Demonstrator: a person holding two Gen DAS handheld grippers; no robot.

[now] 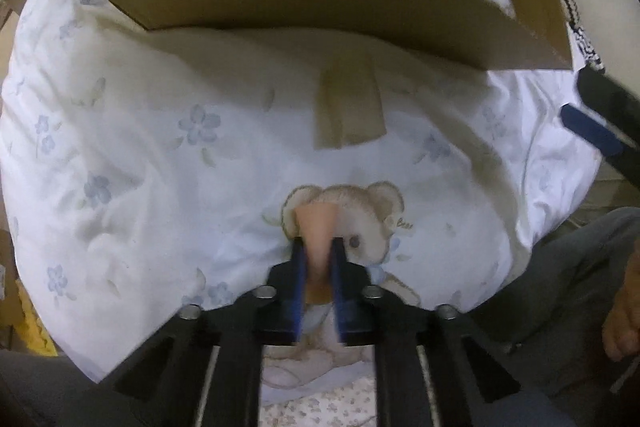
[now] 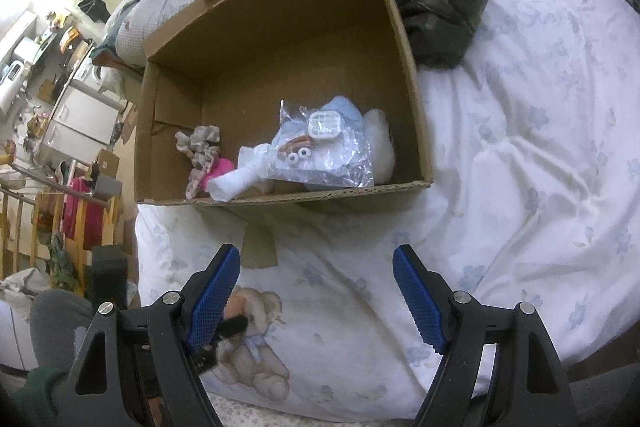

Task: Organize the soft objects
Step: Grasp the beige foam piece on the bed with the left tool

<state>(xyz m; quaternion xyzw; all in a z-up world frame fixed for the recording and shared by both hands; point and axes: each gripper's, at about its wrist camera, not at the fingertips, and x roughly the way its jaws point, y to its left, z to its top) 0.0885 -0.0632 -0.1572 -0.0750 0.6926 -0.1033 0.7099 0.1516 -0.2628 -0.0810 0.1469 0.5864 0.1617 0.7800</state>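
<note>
My left gripper (image 1: 318,251) is shut on a small peach-coloured soft piece (image 1: 316,227), held low over the white floral bedspread (image 1: 140,147) with its printed teddy bear. The open cardboard box (image 2: 280,67) stands on the bed just beyond. In the box lie a grey scrunchie (image 2: 200,147), a pink item (image 2: 218,171), a white rolled cloth (image 2: 240,179), a clear plastic bag of small things (image 2: 320,147) and a blue-white plush (image 2: 376,139). My right gripper (image 2: 316,291) is open and empty, above the bedspread in front of the box. The left gripper (image 2: 232,327) shows at its lower left.
A dark green garment (image 2: 440,7) lies on the bed behind the box's right corner. A flat cardboard scrap (image 2: 260,247) lies before the box. The bed edge drops off at left, with cluttered shelves and a rack (image 2: 60,107) beyond. The person's knees are at the bottom.
</note>
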